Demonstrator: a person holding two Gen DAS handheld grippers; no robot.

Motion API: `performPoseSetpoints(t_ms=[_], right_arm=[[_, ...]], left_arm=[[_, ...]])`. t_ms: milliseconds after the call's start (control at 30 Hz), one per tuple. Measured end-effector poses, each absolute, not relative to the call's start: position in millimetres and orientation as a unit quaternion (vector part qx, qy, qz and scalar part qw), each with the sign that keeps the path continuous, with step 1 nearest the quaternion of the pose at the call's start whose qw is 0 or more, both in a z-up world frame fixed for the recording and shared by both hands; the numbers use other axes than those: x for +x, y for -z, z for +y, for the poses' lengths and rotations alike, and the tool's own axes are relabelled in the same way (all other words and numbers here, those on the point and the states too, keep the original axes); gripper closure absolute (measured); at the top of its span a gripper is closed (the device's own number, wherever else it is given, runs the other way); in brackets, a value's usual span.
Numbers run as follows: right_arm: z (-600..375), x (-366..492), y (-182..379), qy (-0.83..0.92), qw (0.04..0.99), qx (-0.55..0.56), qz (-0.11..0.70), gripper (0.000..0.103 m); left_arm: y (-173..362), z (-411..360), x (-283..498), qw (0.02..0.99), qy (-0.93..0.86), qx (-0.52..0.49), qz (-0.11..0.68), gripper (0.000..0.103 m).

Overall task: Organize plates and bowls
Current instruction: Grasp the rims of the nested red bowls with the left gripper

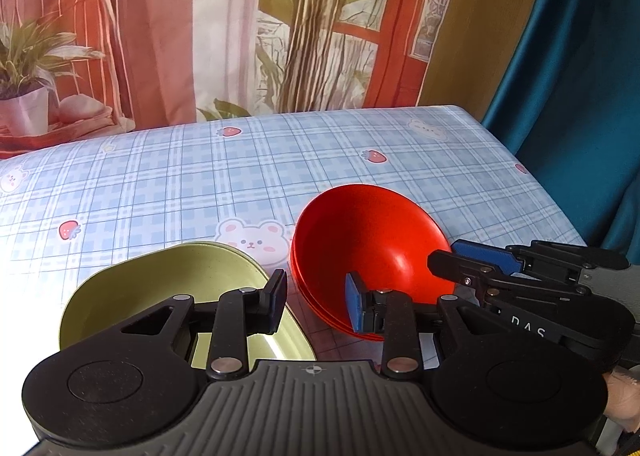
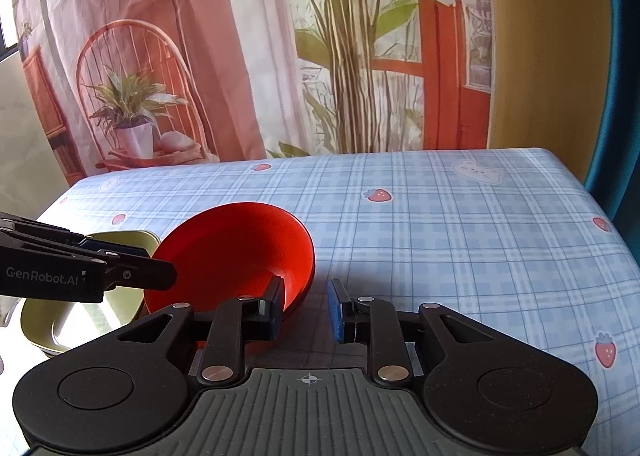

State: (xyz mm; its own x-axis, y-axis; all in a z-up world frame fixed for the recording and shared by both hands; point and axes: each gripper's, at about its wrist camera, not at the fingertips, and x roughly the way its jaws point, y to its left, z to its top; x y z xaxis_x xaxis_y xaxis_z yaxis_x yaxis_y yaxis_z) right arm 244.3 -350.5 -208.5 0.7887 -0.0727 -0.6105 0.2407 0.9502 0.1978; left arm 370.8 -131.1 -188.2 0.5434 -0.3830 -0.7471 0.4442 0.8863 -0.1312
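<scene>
Bowls sit side by side on the checked tablecloth: green dish left, tilted red bowls right. Left gripper hangs open, straddling both rims; a careless squeeze could snag them. Right gripper, also released, straddles the red rim; a shallow bite might let it slip.

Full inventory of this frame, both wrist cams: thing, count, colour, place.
red bowls: at least two nested, red, centre of the table, tilted.
green dish: one, olive green, left of the red bowls.
tablecloth: one, blue plaid with bears and strawberries, covering the table.
backdrop: one, printed chair, plants and window, behind the table.
curtain: one, teal, far right.
left gripper: open, straddling the gap between green dish and red bowls.
right gripper: open, at the red bowls' right rim.
</scene>
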Motion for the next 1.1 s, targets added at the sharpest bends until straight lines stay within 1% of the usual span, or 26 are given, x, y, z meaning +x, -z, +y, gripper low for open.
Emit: performPoseSetpoints(t_ms=[233, 667, 767, 833, 867, 1100], right_arm=[[-350.6, 242.1, 214.4, 0.073, 0.930, 0.171, 0.316, 0.081], [-358.6, 231.3, 234.4, 0.078, 0.917, 0.206, 0.331, 0.082], [-360.5, 229.1, 237.2, 0.080, 0.915, 0.214, 0.333, 0.082], [-361.0, 227.6, 237.9, 0.079, 0.914, 0.219, 0.333, 0.083], [-360.6, 227.2, 237.6, 0.078, 0.914, 0.220, 0.333, 0.084], [-357.8, 218.9, 231.2, 0.082, 0.915, 0.225, 0.325, 0.085]], left_arm=[[190.8, -129.2, 376.3, 0.873, 0.235, 0.017, 0.427, 0.069], [194.4, -139.3, 368.2, 0.869, 0.257, 0.022, 0.421, 0.070], [196.3, -142.3, 366.8, 0.868, 0.265, 0.023, 0.420, 0.072], [197.5, -143.7, 365.6, 0.867, 0.270, 0.023, 0.419, 0.080], [197.5, -143.7, 364.9, 0.866, 0.273, 0.023, 0.417, 0.082], [198.8, -140.9, 359.8, 0.864, 0.279, 0.027, 0.417, 0.082]])
